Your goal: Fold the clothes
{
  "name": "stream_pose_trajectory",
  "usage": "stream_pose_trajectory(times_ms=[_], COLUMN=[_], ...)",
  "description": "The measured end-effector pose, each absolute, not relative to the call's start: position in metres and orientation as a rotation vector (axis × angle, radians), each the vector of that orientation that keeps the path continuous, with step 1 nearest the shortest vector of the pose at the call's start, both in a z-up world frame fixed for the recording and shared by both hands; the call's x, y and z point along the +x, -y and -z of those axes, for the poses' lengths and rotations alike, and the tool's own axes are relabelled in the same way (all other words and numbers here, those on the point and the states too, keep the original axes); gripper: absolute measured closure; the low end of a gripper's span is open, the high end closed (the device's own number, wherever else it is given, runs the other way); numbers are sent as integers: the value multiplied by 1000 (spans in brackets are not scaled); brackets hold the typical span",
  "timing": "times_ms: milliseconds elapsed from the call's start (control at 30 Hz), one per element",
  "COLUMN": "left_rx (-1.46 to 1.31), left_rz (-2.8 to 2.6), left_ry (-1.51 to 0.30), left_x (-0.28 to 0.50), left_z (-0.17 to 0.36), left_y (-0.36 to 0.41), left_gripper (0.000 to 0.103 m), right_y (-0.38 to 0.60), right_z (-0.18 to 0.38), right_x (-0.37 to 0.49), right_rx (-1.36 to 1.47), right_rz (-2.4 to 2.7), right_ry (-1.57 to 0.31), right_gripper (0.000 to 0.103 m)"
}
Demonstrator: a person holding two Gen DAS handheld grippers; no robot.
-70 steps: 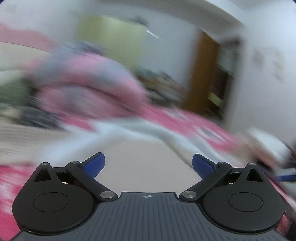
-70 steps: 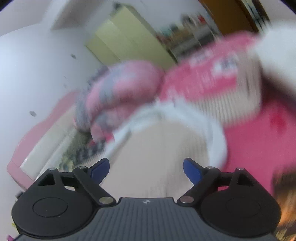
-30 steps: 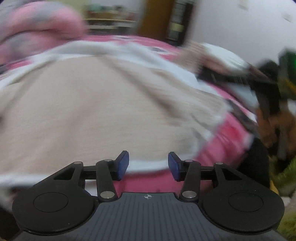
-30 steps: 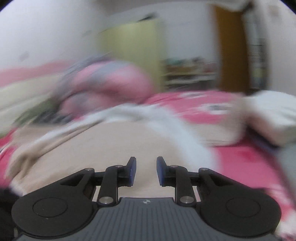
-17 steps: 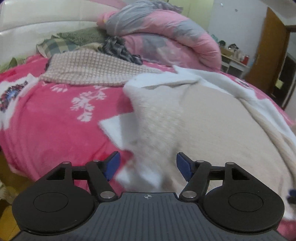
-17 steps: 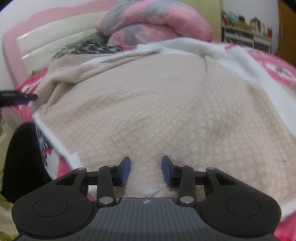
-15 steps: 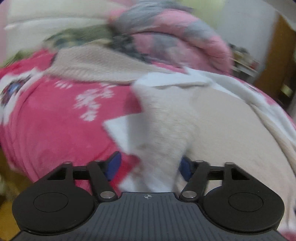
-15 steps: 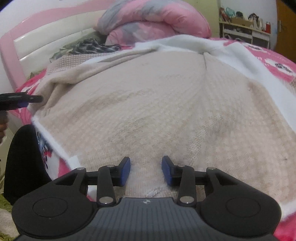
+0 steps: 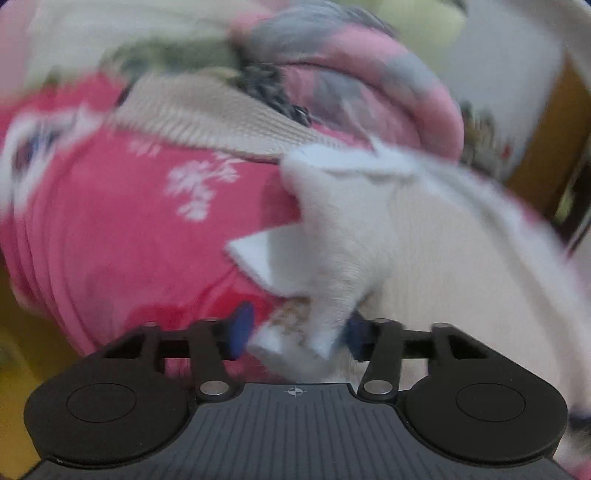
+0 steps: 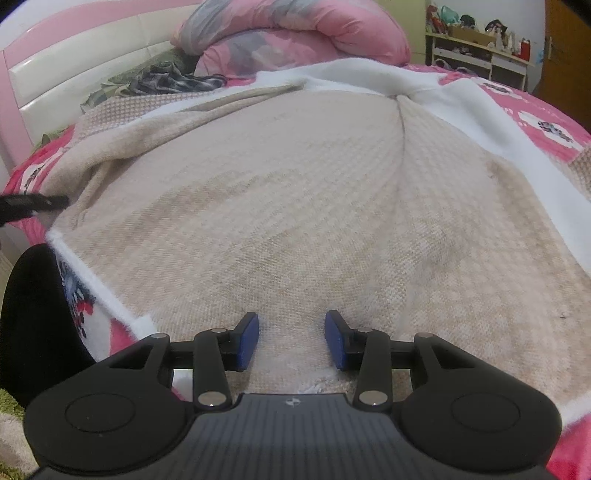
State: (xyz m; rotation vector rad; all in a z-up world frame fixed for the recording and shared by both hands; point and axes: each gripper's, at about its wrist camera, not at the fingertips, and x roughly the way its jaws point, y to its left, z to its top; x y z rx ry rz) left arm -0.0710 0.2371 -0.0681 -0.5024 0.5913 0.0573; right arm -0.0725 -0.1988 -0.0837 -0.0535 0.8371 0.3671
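Two grippers are over one big beige garment [image 10: 295, 192] that lies spread out on a pink bed cover [image 9: 122, 229].

From the left wrist camera the picture is blurry. The left gripper [image 9: 293, 332] has a bunched-up corner of the beige garment [image 9: 332, 258] between its two blue fingers [image 9: 241, 330]. The cloth corner sticks up toward 12 o'clock, with a white lining flap poking out toward 9 o'clock. The jaws have just been opening. The fingers stand apart, and the left one does not seem to touch the cloth. The right finger is partly hidden behind the cloth, so I cannot tell if it presses on it. At 11 o'clock lies one more beige knit piece [image 9: 207, 118], and at 1 o'clock sits one rolled pink and grey quilt [image 9: 351, 74].

From the right wrist camera the picture is sharp. The right gripper [image 10: 291, 339] has its two blue fingers [image 10: 246, 341] apart, with the near hem of the garment lying between and under them. They do not squeeze it. The garment's long side runs from 6 o'clock up to 12 o'clock, away from the gripper, and its white lining [image 10: 491, 122] shows along the far edge and the 2 o'clock side. At 9 o'clock one black tip of the other gripper [image 10: 33, 203] sits at the garment's left edge. The pink quilt [image 10: 295, 33] is at 12 o'clock, and one dark checked cloth [image 10: 173, 83] lies at 11 o'clock by the pink and white headboard [image 10: 74, 59].
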Motion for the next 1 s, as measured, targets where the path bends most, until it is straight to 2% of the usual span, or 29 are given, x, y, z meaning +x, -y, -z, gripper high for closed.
stream_pose_trajectory(times_ms=[100,333,500,700,800,1000], left_rx=[-690,-840,-741,-653,-561,-455], left_rz=[-44,-82,-144,-157,-135,-84], left_ry=[-563,-419,-547,-649,-663,-666], left_x=[-70,-58,-41,-22,-15,-17], left_z=[75,61,63,80,76,80], left_y=[-266,-306,-296,-282,-269,-244], left_gripper=[51,51,52,52,51,48], right_y=[199,195,173,90,45,-17], right_z=[84,82,67,26,32,61], right_x=[-72,-74,-68,-68,-52,2], right_rx=[-44,-60,-147,-311,-327,-172], right_rz=[-364,-338,-299,-610,-709,-792], right_ry=[-841,-846,-887,-702,-677,-698], right_gripper=[60,60,59,56,55,54])
